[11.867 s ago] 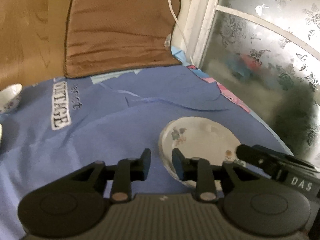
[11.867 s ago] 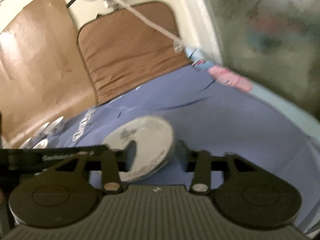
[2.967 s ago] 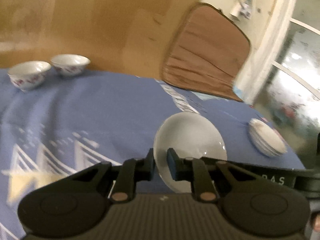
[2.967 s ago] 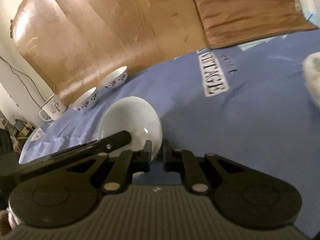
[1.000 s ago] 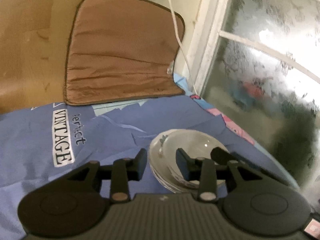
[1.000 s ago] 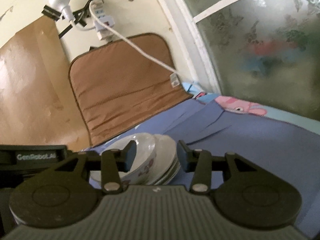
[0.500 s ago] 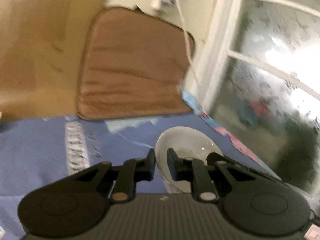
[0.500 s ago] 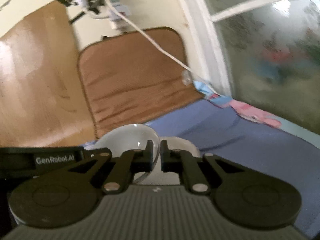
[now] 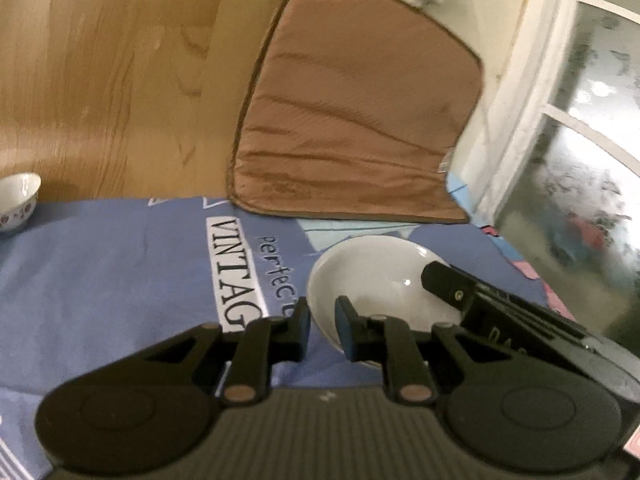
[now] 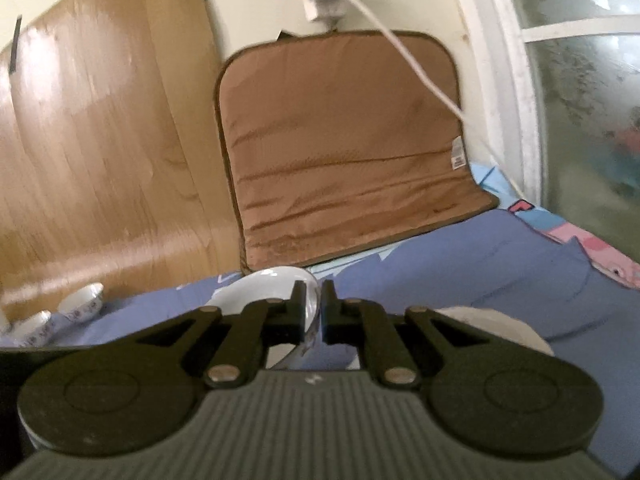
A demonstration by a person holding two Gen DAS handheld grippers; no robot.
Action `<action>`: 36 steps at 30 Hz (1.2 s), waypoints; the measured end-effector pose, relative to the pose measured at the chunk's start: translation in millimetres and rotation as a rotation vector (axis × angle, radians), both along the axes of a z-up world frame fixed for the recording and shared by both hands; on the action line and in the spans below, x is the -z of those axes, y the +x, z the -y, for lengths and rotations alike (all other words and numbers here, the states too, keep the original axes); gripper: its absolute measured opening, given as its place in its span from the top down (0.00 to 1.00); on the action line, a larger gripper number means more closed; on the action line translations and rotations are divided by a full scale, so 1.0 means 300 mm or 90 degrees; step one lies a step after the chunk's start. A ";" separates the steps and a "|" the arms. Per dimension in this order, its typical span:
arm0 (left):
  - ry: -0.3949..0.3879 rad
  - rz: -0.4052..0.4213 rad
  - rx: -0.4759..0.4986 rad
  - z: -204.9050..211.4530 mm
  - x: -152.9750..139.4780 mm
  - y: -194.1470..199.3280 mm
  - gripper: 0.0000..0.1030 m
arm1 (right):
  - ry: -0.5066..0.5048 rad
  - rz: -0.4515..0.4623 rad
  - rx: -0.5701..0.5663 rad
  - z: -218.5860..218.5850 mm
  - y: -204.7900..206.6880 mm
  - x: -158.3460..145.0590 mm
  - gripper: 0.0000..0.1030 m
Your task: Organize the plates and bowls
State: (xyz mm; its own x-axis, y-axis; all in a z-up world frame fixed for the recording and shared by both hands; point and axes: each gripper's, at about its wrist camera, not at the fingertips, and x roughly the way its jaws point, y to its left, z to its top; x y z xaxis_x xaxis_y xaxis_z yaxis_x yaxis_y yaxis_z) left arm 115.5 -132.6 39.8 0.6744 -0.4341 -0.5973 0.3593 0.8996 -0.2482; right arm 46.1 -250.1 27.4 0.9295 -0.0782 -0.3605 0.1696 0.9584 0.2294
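A white bowl (image 9: 372, 272) is held above the blue cloth by both grippers. My left gripper (image 9: 322, 312) is shut on its near-left rim. My right gripper (image 10: 314, 300) is shut on its opposite rim; the bowl also shows in the right wrist view (image 10: 260, 286). The right gripper's body (image 9: 504, 320) crosses the bowl's right side in the left wrist view. A stack of white plates (image 10: 496, 330) sits on the cloth behind my right gripper's fingers, partly hidden. Small floral bowls (image 10: 80, 302) stand at the far left; one shows in the left wrist view (image 9: 16, 200).
A blue cloth (image 9: 120, 272) with "VINTAGE" print covers the surface. A brown cushion (image 9: 352, 120) leans against the wall behind. A wood panel (image 10: 100, 152) stands at left. A frosted window (image 9: 580, 160) and white cable (image 10: 420, 72) are at right.
Both grippers have closed on the bowl and lifted it off the plate stack, carrying it left; a second ago they were open around it on the stack.
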 end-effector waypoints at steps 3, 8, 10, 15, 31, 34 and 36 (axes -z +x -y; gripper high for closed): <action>0.011 -0.022 -0.012 -0.002 0.031 0.026 0.85 | 0.008 -0.025 -0.014 0.004 0.042 0.044 0.82; 0.013 -0.022 -0.041 -0.025 0.042 0.037 0.71 | 0.016 0.003 0.005 0.041 0.027 0.048 0.56; 0.013 -0.020 -0.051 -0.041 0.032 0.038 0.68 | 0.003 0.018 0.025 0.048 0.009 0.041 0.53; 0.043 -0.004 -0.084 -0.108 0.005 0.013 0.62 | -0.008 0.042 0.049 0.056 -0.008 0.033 0.53; 0.137 0.023 -0.245 -0.508 -0.012 -0.122 0.61 | -0.130 0.098 -0.061 -0.146 -0.082 -0.018 0.53; 0.136 0.024 -0.266 -0.563 -0.007 -0.128 0.61 | -0.085 0.077 -0.106 -0.191 -0.075 -0.044 0.53; 0.135 0.027 -0.277 -0.594 -0.008 -0.132 0.60 | -0.038 0.058 -0.126 -0.216 -0.054 -0.056 0.53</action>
State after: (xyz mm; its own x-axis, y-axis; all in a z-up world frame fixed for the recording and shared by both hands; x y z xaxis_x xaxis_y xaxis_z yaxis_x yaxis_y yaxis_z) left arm 75.9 45.5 42.2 0.7919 0.0213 -0.6102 -0.0552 0.9978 -0.0368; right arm 29.9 -185.1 44.1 0.9575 0.0893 -0.2743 -0.0412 0.9835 0.1764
